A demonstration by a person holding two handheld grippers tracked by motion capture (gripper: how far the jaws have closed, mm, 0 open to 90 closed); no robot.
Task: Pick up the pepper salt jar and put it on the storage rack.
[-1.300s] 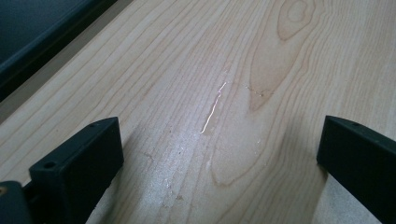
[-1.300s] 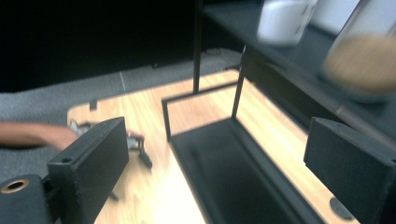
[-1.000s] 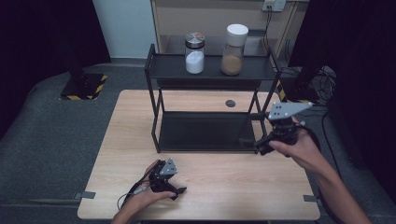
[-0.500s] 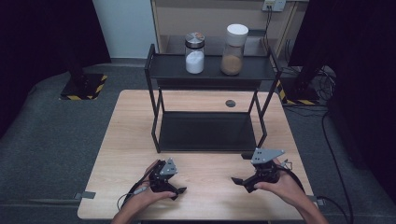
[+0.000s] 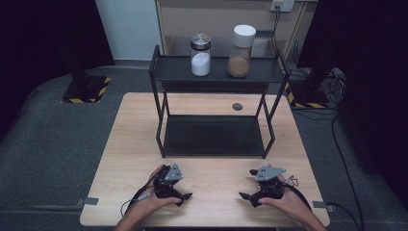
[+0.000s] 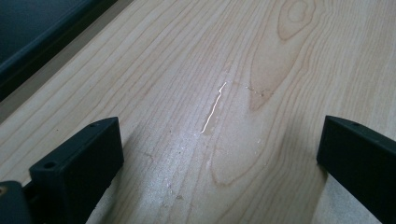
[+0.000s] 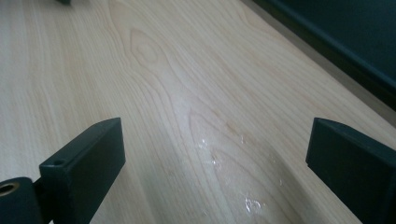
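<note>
My left gripper point(image 5: 183, 197) rests on the wooden table point(image 5: 216, 180) near its front edge, left of centre, held by a hand. Its jaws are open over bare wood in the left gripper view point(image 6: 219, 149). My right gripper point(image 5: 246, 198) sits low at the front right, jaws pointing toward the left one. They stand wide apart with nothing between them point(image 7: 215, 154), and they have just closed a touch. A black two-tier rack point(image 5: 214, 72) stands at mid-table. On its top shelf are a jar of white powder point(image 5: 200, 55) and a jar of brown powder point(image 5: 240, 52).
A small dark round disc point(image 5: 236, 106) lies on the table behind the rack's lower shelf point(image 5: 214, 134). Cables trail from both grippers toward the front edge. Grey floor surrounds the table, and a wooden cabinet point(image 5: 216, 19) stands behind it.
My right gripper has come down from beside the rack's right post to the table's front right. The left gripper has stayed where it was.
</note>
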